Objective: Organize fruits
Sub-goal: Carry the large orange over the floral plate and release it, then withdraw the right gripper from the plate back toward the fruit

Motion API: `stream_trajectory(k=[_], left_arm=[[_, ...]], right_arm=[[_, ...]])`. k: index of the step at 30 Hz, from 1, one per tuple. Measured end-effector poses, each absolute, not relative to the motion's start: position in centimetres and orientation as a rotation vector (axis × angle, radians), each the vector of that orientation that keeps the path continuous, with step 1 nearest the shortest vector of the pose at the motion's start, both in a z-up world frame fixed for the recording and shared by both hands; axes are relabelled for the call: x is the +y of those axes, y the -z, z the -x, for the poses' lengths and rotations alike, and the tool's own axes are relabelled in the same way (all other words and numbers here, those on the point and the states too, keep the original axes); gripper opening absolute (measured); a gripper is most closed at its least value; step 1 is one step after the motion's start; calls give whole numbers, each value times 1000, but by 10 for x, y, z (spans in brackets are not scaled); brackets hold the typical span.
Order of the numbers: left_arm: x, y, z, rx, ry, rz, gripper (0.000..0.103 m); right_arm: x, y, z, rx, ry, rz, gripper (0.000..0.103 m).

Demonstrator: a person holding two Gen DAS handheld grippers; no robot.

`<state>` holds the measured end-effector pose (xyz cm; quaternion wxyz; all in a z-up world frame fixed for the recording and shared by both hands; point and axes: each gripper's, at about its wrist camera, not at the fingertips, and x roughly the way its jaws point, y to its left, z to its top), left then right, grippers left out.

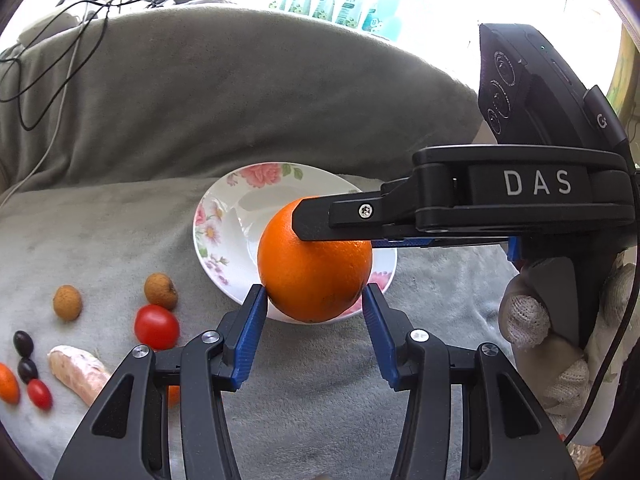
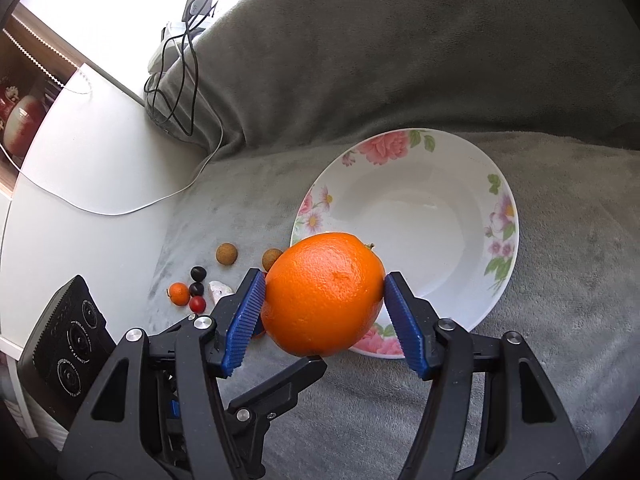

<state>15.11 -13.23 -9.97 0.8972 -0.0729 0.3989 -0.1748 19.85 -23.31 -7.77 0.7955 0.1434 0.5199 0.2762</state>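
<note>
A large orange hangs over the near rim of a white flowered plate on a grey blanket. My right gripper is shut on it, with the blue pads pressing on its left and right sides. In the left wrist view the same orange sits at the tips of my left gripper, whose pads touch its lower sides. The right gripper's upper finger reaches across its top, and the plate lies behind. One left finger shows under the orange.
Small fruits lie left of the plate: two brown longans, a cherry tomato, dark grapes, a small orange and a pink-white piece. A gloved hand holds the right gripper. Cables trail over the blanket's raised fold and a white tabletop.
</note>
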Motion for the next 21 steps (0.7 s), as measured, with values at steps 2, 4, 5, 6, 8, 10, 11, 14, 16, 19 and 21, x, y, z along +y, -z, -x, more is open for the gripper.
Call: stream_trajectory(k=[2,4,5,6,8,10,11,14,16,19,21], left_arm=[[-134,99,-148,831,367,149,48],[-136,99,-148,836,371,148,48],[-138,101,-149,839,374,148,48],[-137,101,-149,844,377,150,48],[-138,102,-150,845,383,149,48],[-139,99,-149,836,384,142,48],[-141,99,-149,832,383,140,48],[-141,94,-147,818,381,135,48],[-140,90,-145,808,373,129,48],[-138,86,-142,797,363,125,48],[-137,83,-139,786,360,119,48]], right_arm=[[-235,79,-199,1121,-588,-312,65],[-237,81,-200,1125,-581,-319,65],[-238,81,-201,1127,-577,-324,65],[-240,82,-202,1128,-577,-331,65],[-245,79,-204,1107,-581,-360,65],[-250,70,-206,1070,-556,-353,65],[-252,66,-207,1050,-542,-342,65],[-257,56,-206,1020,-527,-330,65],[-257,50,-205,1000,-516,-312,65],[-260,44,-200,978,-500,-295,65],[-262,41,-198,967,-490,-295,65]])
